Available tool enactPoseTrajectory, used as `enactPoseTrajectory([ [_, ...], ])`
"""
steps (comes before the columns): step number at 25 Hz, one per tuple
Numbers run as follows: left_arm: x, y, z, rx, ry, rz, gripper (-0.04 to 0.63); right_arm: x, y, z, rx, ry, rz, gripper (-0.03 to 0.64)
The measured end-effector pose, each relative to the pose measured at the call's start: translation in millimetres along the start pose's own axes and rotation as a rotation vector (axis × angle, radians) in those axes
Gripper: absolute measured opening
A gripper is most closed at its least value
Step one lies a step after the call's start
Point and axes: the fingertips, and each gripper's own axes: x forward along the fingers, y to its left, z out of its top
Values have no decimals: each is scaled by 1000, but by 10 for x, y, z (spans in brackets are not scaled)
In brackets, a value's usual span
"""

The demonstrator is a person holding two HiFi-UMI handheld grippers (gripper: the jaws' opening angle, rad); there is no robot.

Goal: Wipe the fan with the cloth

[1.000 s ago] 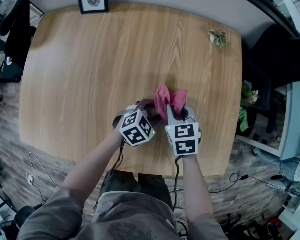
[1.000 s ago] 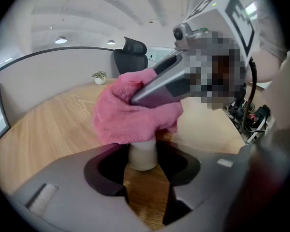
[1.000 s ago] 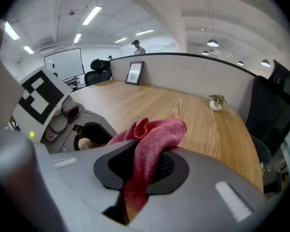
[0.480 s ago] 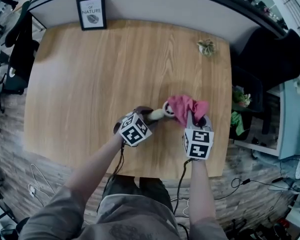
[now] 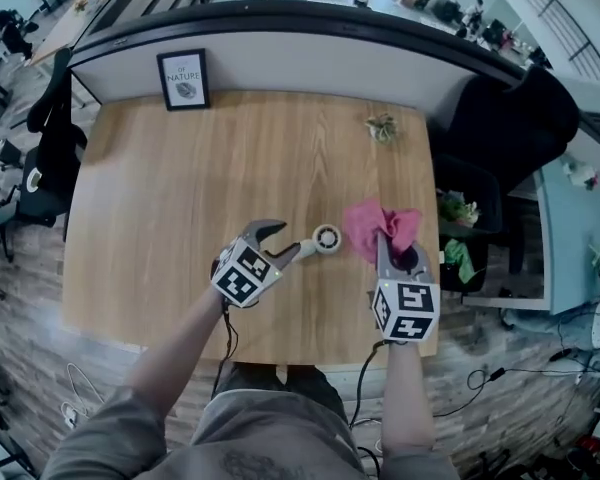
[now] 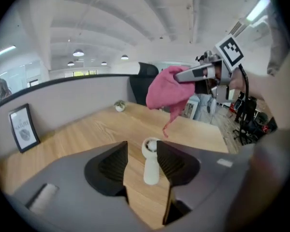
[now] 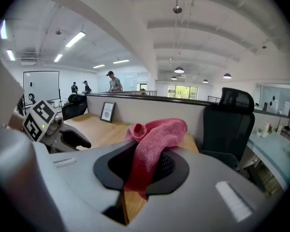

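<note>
Handheld fan (image 5: 326,238) (small, white) is gripped by its handle in the left gripper (image 5: 283,242), jaws partway apart; right gripper (image 5: 395,254) clamps the pink cloth (image 5: 378,226)

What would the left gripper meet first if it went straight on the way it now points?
Past the fan in its own jaws, probably the cloth hanging from the right gripper; depth is unclear, so it might pass below.

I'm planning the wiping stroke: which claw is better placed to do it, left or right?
Right: the right claw is shut on the pink cloth, beside the fan. The left claw holds the fan's handle, so it only steadies.
</note>
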Motion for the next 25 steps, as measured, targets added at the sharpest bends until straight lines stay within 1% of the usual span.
enactPoseTrajectory([
  [1,-128,15,202,1,-53,11,176,-79,22,126,-17,-22,6,58],
  [2,-262,31,405,0,-110,23,136,-157,46,255,-35,-47,13,58],
  [3,-401,44,601,2,-165,35,120,-237,72,386,-51,-74,18,58],
  [5,-674,60,942,19,-251,61,118,-416,122,641,-72,-133,24,58],
  [8,-1026,53,1344,56,-336,91,113,-711,163,1006,-88,-225,13,58],
  [9,-1143,49,1451,64,-360,103,92,-807,184,1120,-93,-257,9,58],
  [11,-1378,37,1624,78,-407,136,71,-997,245,1328,-103,-315,8,58],
  [13,-1591,9,1759,85,-447,170,62,-1195,298,1512,-117,-367,7,58],
  [16,-1867,-58,1910,79,-505,207,31,-1499,336,1720,-133,-431,3,58],
  [19,-2092,-151,2008,106,-533,227,24,-1761,349,1831,-130,-478,-4,58],
  [22,-2225,-192,2026,118,-548,232,8,-1962,367,1863,-123,-500,-4,58],
  [25,-2271,-231,2006,116,-551,235,3,-2129,359,1832,-115,-493,9,58],
])
